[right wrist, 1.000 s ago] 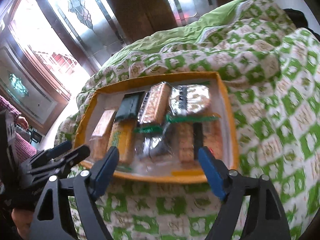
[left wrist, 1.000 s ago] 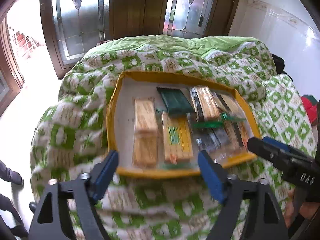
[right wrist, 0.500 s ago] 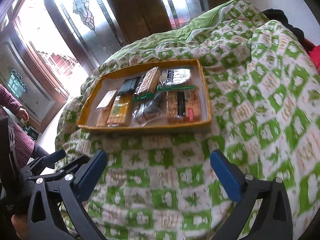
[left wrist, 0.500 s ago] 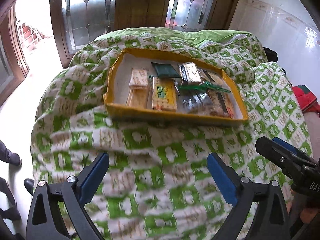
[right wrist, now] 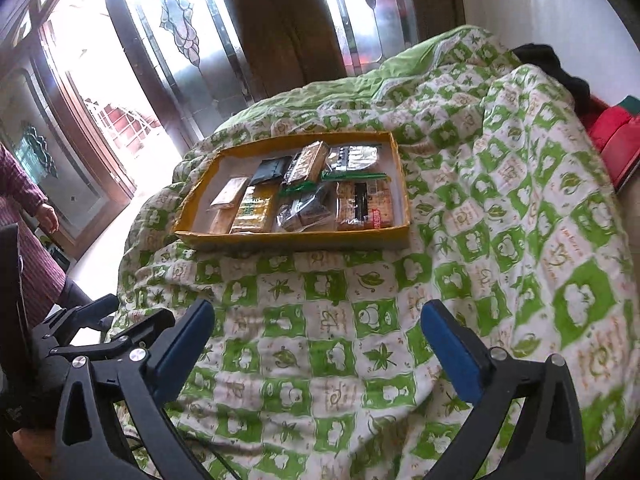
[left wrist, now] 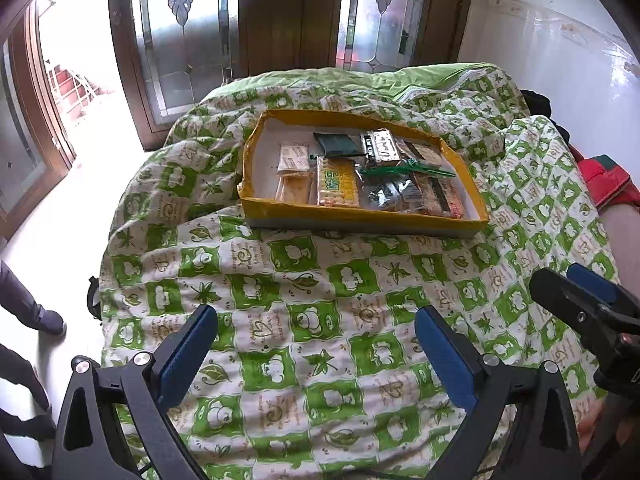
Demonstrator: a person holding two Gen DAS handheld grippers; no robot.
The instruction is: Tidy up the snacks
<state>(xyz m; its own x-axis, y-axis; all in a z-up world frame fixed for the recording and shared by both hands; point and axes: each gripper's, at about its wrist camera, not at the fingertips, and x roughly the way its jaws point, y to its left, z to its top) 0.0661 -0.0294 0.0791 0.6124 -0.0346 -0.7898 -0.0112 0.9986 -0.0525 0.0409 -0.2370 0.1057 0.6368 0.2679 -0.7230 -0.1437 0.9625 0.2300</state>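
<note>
A shallow yellow-rimmed tray (left wrist: 360, 216) of wrapped snacks sits on a bed under a green-and-white patterned quilt (left wrist: 320, 304), in front of dark wooden doors (left wrist: 276, 20) with leaded glass panes. The packets lie side by side inside the tray: two pale cracker packs (left wrist: 294, 158) at its left, a yellow-and-green biscuit pack (left wrist: 336, 186) just beside them, a dark green packet (left wrist: 338, 145) toward the far edge, and a silver-and-black packet (left wrist: 382, 148) next to that. On the right side lie clear-wrapped biscuits, one with a red-ended label (right wrist: 370, 204); their print is too small to read, and how many packets overlap there is hard to tell. A green strip (left wrist: 404, 170) lies across the middle of the pile.

The left tool (left wrist: 316, 336) hangs over bare quilt on the near side of the tray, its blue-padded fingers spread wide with nothing between them, having just been opening. The right tool (right wrist: 316, 328) stands the same way, spread wide and empty, also just opened, well apart from the tray. Each tool shows at the edge of the other's view. A person in a purple striped sleeve (right wrist: 20, 184) stands at the left, near the bright doorway. Red fabric (right wrist: 612, 136) lies at the far right of the bed.
</note>
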